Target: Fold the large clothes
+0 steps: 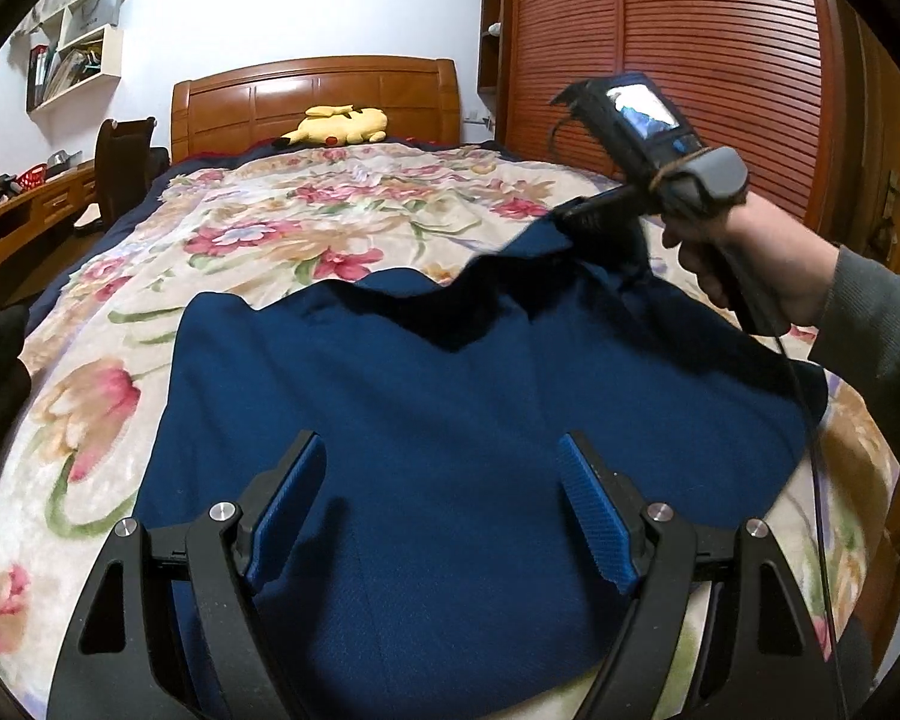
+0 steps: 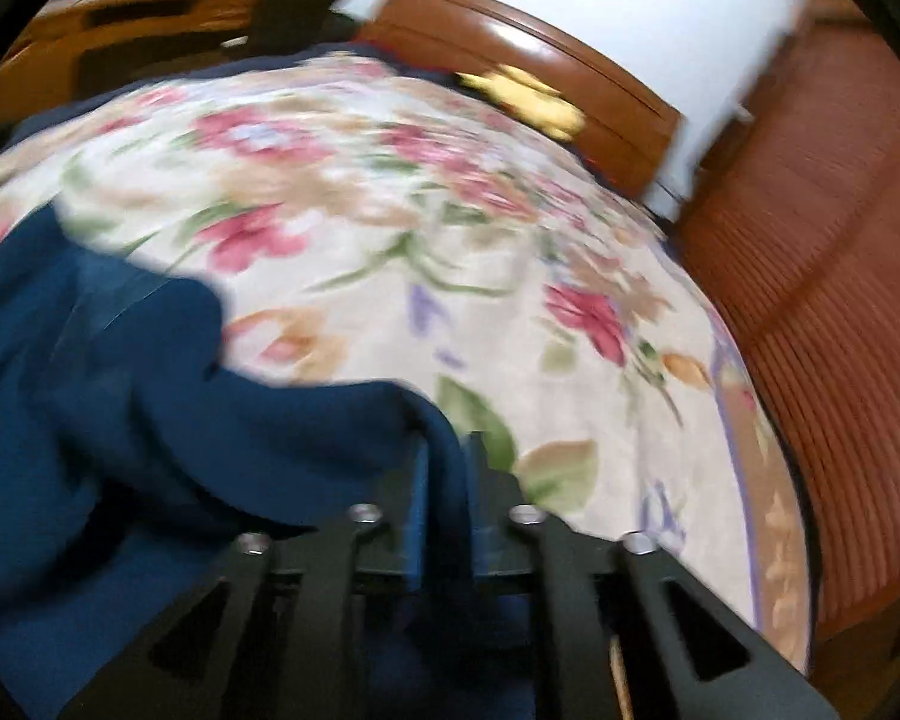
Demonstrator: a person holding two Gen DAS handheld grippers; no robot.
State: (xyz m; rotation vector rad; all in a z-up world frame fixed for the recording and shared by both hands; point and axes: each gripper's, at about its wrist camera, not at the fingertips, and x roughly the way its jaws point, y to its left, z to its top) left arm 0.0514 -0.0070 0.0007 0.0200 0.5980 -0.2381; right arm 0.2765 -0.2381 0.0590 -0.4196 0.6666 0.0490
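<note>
A large dark blue garment (image 1: 426, 396) lies spread on the floral bedspread (image 1: 306, 210). My left gripper (image 1: 441, 480) is open and empty just above its near part, blue pads apart. My right gripper (image 1: 576, 216), held in a hand at the right, is shut on the garment's far right corner and lifts it off the bed. In the blurred right wrist view the right gripper (image 2: 447, 468) pinches a fold of the blue garment (image 2: 120, 408) above the bedspread (image 2: 450, 240).
A wooden headboard (image 1: 318, 96) with a yellow plush toy (image 1: 342, 126) stands at the far end. A slatted wooden wardrobe (image 1: 690, 60) runs along the right. A desk and dark chair (image 1: 120, 168) stand left, under wall shelves (image 1: 84, 42).
</note>
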